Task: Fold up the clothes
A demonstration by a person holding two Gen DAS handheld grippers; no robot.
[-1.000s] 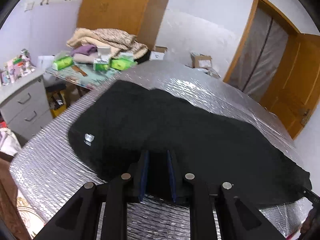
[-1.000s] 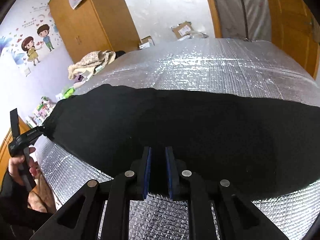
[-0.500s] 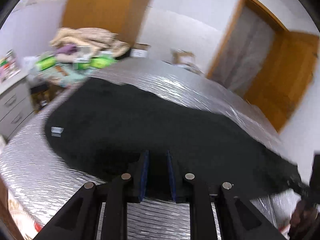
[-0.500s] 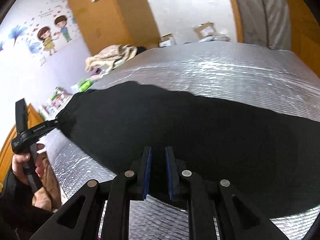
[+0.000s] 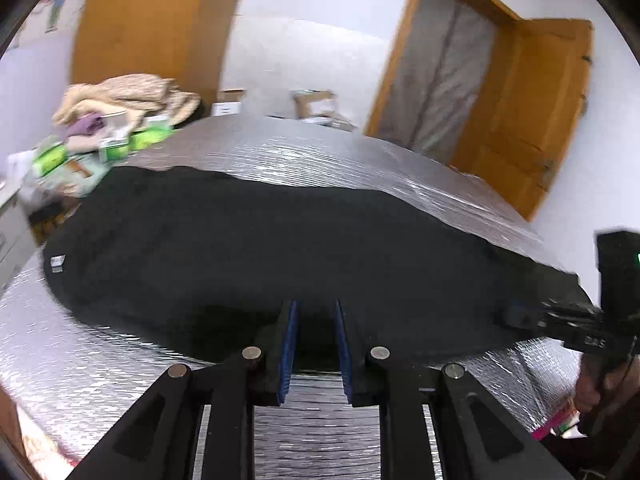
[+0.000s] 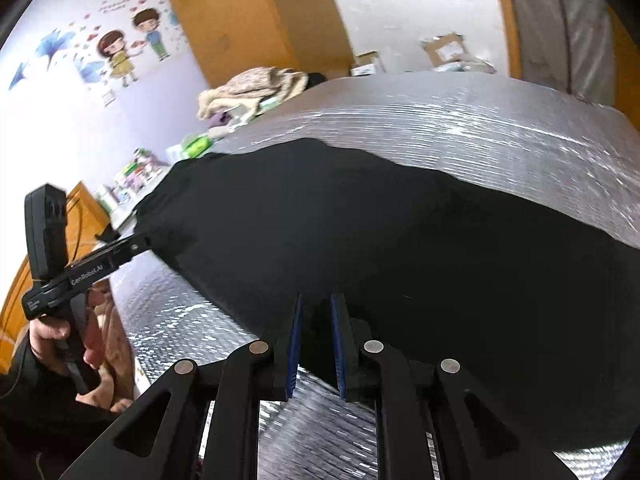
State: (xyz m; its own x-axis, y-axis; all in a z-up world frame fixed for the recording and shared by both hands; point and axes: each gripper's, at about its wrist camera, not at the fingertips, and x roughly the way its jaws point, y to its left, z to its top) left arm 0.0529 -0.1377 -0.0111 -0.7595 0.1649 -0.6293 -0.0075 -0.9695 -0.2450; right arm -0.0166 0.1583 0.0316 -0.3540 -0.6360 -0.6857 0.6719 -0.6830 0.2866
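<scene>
A: Where is the garment?

B: The black garment (image 5: 280, 248) lies spread long across the silver quilted foil cover (image 5: 360, 168); whether a bed or a tabletop is under it I cannot tell. Its near edge is in both grippers. The left gripper (image 5: 316, 344) has its blue-padded fingers (image 5: 289, 344) pinching that hem, and the right gripper (image 6: 317, 340) has its fingers (image 6: 295, 340) pinching the same hem further along. In the right wrist view the left one bites a corner of the cloth, with the person's hand (image 6: 52, 332) on its handle.

A: How should the fold go?

B: I'd judge this as carrying the near edge over. Keep both pinches firm and level with each other, so that the hem stays taut between them and the edge lands straight. Foil probably lets cloth slide, so the far edge may creep.

A: And the room?

B: A wooden wardrobe (image 5: 140, 20), an open wooden door (image 5: 532, 112), cartoon wall stickers (image 6: 128, 48), a heap of beige blankets (image 5: 128, 96), green packets (image 5: 148, 140) and cardboard boxes (image 5: 316, 100) beyond.
</scene>
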